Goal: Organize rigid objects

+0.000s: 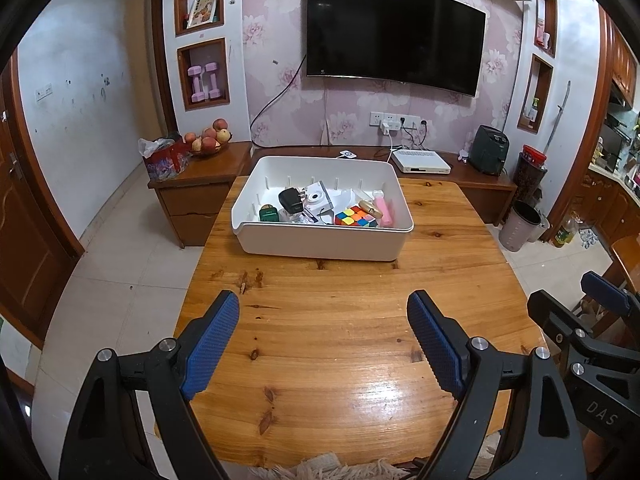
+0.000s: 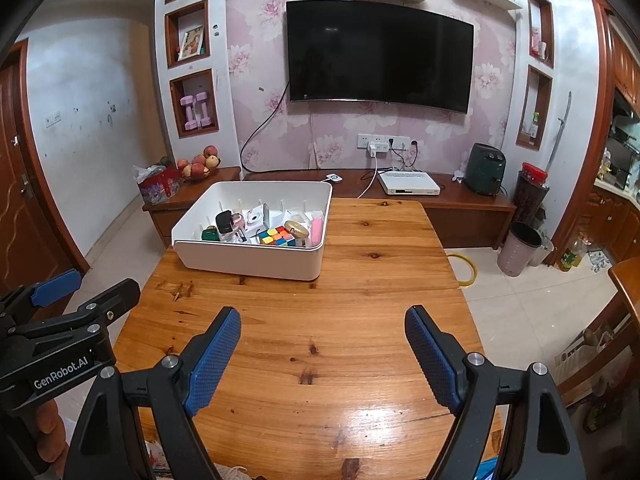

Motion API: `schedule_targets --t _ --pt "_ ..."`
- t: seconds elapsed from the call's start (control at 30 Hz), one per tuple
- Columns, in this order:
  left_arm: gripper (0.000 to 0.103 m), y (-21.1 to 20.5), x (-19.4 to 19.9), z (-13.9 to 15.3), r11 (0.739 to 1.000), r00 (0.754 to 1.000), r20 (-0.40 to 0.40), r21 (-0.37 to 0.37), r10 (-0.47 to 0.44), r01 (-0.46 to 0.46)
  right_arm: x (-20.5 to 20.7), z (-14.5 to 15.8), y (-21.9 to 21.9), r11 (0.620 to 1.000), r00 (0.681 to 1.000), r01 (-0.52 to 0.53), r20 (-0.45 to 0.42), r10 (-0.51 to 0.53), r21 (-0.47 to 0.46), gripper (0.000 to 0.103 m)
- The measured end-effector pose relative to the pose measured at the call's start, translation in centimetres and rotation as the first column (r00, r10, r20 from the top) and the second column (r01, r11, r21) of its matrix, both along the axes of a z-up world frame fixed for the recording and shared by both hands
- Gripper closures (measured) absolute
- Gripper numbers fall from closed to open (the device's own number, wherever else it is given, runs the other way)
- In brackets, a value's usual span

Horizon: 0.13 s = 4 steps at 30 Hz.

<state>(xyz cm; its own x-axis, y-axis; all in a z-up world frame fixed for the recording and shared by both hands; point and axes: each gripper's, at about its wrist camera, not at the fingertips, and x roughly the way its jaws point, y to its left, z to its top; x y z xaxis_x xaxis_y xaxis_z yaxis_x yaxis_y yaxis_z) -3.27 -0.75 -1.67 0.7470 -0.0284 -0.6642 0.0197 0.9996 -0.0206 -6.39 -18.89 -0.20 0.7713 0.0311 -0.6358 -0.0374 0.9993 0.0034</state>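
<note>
A white plastic bin (image 1: 320,242) (image 2: 248,262) stands at the far end of the wooden table (image 1: 340,340) (image 2: 320,340). In it lie a colourful puzzle cube (image 1: 354,216) (image 2: 278,237), a black plug adapter (image 1: 289,199) (image 2: 224,221), a small white camera (image 1: 318,200) (image 2: 256,218), a pink stick (image 1: 385,208) (image 2: 317,224), a green box (image 1: 269,213) and a gold round case (image 2: 297,229). My left gripper (image 1: 323,304) is open and empty above the near table. My right gripper (image 2: 323,320) is open and empty too.
A low wooden TV bench (image 2: 440,204) runs behind the table with a white set-top box (image 2: 408,188), a dark air fryer (image 2: 484,168) and a fruit bowl (image 1: 208,140). A bin (image 2: 520,248) and a yellow tape ring (image 2: 464,268) are on the floor at right.
</note>
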Motion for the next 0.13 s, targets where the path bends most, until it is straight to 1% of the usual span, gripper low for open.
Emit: schedule_targets --t 0.13 --pt "0.015 0.0 -0.02 0.02 1.0 1.0 -0.001 0.0 0.0 0.0 0.02 0.01 -0.09 1.0 1.0 -0.001 0.001 0.001 0.0 0.018"
